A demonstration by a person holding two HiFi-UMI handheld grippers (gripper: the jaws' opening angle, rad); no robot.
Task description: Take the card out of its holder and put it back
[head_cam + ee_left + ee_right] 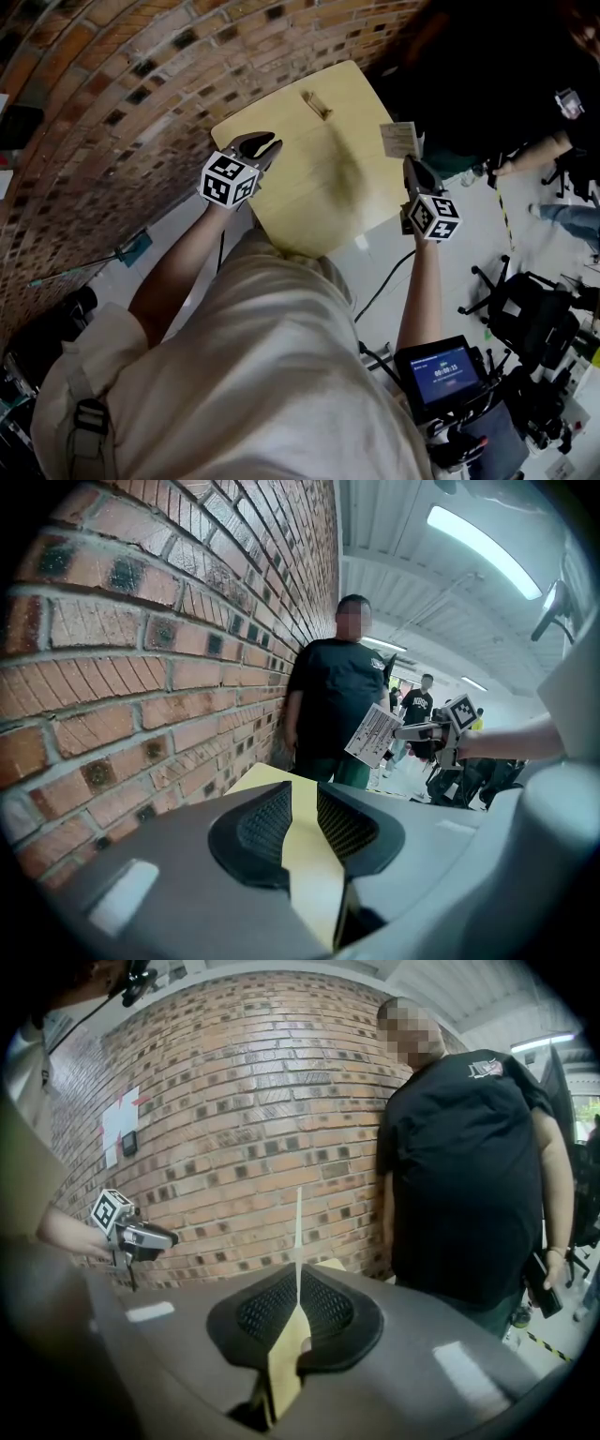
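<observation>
Yellow counter [319, 202] at centre frame carries the holder [316, 103] near its top edge. Right gripper [411, 162] pinches the card [400, 139] aloft at upper right; left gripper [263, 146] gapes empty. Returning the card likely needs its edge squared to the holder.

Indoor lab or workshop-type space. Curved brick wall [103, 122], pale hard floor [450, 253], ceiling strip light [480, 538], wheeled office chair [525, 305], striped floor tape [502, 211], loose cable [380, 286], recording screen [442, 373], small yellow table [309, 178], 1 bystander [469, 1166] close by.
</observation>
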